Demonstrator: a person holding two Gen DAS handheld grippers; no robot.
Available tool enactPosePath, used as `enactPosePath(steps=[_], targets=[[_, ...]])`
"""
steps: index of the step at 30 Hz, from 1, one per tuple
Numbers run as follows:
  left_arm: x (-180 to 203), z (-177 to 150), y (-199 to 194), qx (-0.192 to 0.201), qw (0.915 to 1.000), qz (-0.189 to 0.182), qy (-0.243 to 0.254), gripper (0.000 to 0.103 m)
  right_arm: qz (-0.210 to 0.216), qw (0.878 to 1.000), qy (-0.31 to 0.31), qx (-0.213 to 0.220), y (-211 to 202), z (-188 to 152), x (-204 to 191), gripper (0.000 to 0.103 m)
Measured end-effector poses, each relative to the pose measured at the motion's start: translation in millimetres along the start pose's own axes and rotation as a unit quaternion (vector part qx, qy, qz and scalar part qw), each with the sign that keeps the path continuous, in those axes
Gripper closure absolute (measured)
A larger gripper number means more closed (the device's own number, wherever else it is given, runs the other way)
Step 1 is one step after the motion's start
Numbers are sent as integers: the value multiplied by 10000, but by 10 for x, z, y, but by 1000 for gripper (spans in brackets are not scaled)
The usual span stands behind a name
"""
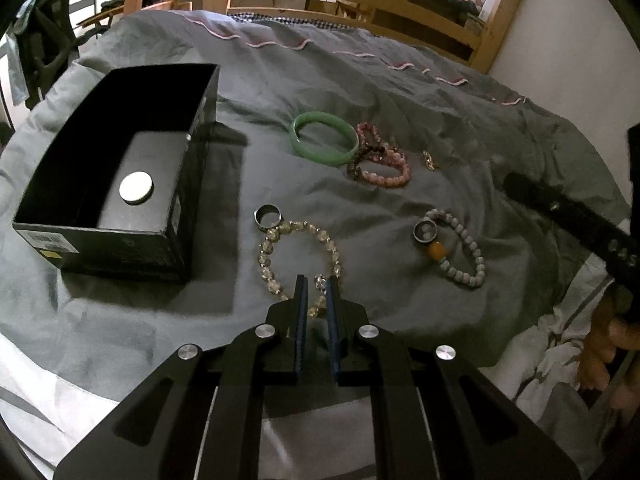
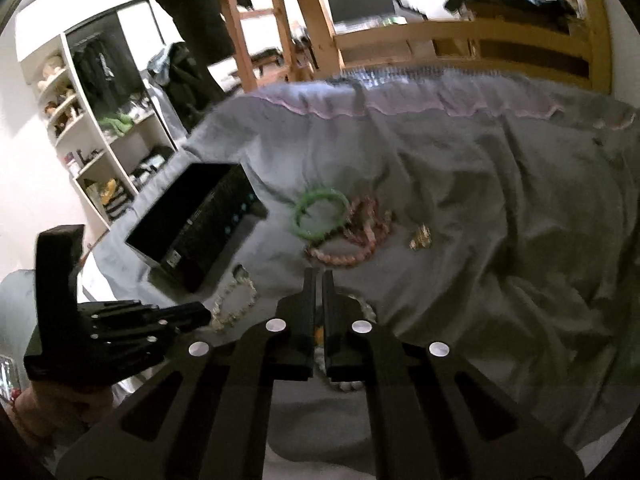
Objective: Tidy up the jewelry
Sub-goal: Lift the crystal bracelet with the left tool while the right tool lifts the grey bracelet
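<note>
Jewelry lies on a grey bedspread [image 1: 460,128]. My left gripper [image 1: 316,284] hovers at the near edge of a clear crystal bead bracelet [image 1: 280,236], its jaws a narrow gap apart around a bead; a firm grip does not show. A silver ring [image 1: 267,216] touches that bracelet. A green jade bangle [image 1: 324,138], pink bead bracelets [image 1: 384,168], a small gold piece [image 1: 430,160], and a grey bead bracelet [image 1: 464,256] with an amber bead and a ring lie beyond. My right gripper [image 2: 319,280] is nearly shut and empty above the grey bracelet [image 2: 366,306].
An open black box [image 1: 120,168] stands at the left, holding a round silver disc [image 1: 136,188]; it also shows in the right wrist view [image 2: 200,224]. A wooden bed frame [image 1: 360,4] runs along the far side. White shelves [image 2: 100,152] stand left of the bed.
</note>
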State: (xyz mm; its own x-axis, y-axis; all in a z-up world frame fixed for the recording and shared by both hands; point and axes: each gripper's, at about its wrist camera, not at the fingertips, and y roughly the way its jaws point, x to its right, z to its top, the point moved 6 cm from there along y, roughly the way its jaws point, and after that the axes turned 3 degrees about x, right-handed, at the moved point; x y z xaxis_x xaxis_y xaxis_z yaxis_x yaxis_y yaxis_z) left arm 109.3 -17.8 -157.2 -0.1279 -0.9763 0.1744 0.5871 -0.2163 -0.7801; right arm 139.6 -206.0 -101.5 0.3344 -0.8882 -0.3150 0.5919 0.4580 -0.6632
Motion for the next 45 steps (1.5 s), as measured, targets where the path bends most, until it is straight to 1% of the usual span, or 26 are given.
enactPosePath(steps=[1,2,3,4,5,7,8,9,10,11,12,13,14,15,16,18,21,24,28,34,40,45], targets=[[7,-8,5,-16,10000,19,18,93,-81,9997,14,-249,87,-70,29,89],[19,-8,9,-12,10000,65,62,82,-258,9986,-39,-462,174,-140,49,59],[26,-3,9,7,9999,99,87,55,-347,9978,-76,-557,216,-181,54,37],[27,16,0,83,9997,185,113,40,-418,9973,-167,-576,261,-218,39,12],[28,49,-18,216,9992,308,157,22,-443,9970,-272,-578,293,-239,9,12],[36,102,-14,314,9984,420,233,21,-649,9939,-490,-746,387,-279,-23,12],[37,116,40,250,9983,459,254,21,-732,9925,-535,-821,428,-302,-16,13],[20,109,101,151,9983,502,255,22,-778,9915,-534,-894,470,-331,8,16],[3,83,173,3,9984,509,246,28,-783,9907,-489,-997,508,-372,43,37],[-12,28,278,-247,9985,444,207,54,-875,9894,-432,-1071,525,-400,93,58],[-26,-8,337,-397,9983,387,159,66,-914,9896,-364,-1051,519,-403,136,63],[-40,-23,351,-423,9984,353,113,67,-830,9917,-236,-956,476,-372,177,74],[-49,-14,326,-379,9988,313,79,77,-790,9928,-178,-886,439,-357,194,84],[-51,-4,305,-359,9990,256,44,90,-744,9943,-116,-759,381,-312,214,87],[-57,1,288,-343,9992,219,8,93,-706,9952,-97,-668,341,-285,214,94],[-76,-7,253,-295,9994,194,-59,93,-656,9970,-143,-394,233,-208,171,94],[-101,2,187,-196,9996,144,-166,95,-506,9983,-282,-92,118,-118,68,94],[-99,10,112,-83,9996,72,-244,95,-460,9981,-386,138,30,-61,-12,94],[-89,49,28,68,9996,7,-271,95,-372,9981,-289,408,-58,31,-28,94],[-40,107,-106,263,9993,-62,-253,95,-242,9975,-136,652,-194,123,-32,94],[-11,180,-266,470,9985,-85,-253,95,-125,9972,-89,732,-284,181,-73,94],[-25,315,-409,691,9972,-9,-276,95,-89,9966,-6,815,-378,257,-104,94]])
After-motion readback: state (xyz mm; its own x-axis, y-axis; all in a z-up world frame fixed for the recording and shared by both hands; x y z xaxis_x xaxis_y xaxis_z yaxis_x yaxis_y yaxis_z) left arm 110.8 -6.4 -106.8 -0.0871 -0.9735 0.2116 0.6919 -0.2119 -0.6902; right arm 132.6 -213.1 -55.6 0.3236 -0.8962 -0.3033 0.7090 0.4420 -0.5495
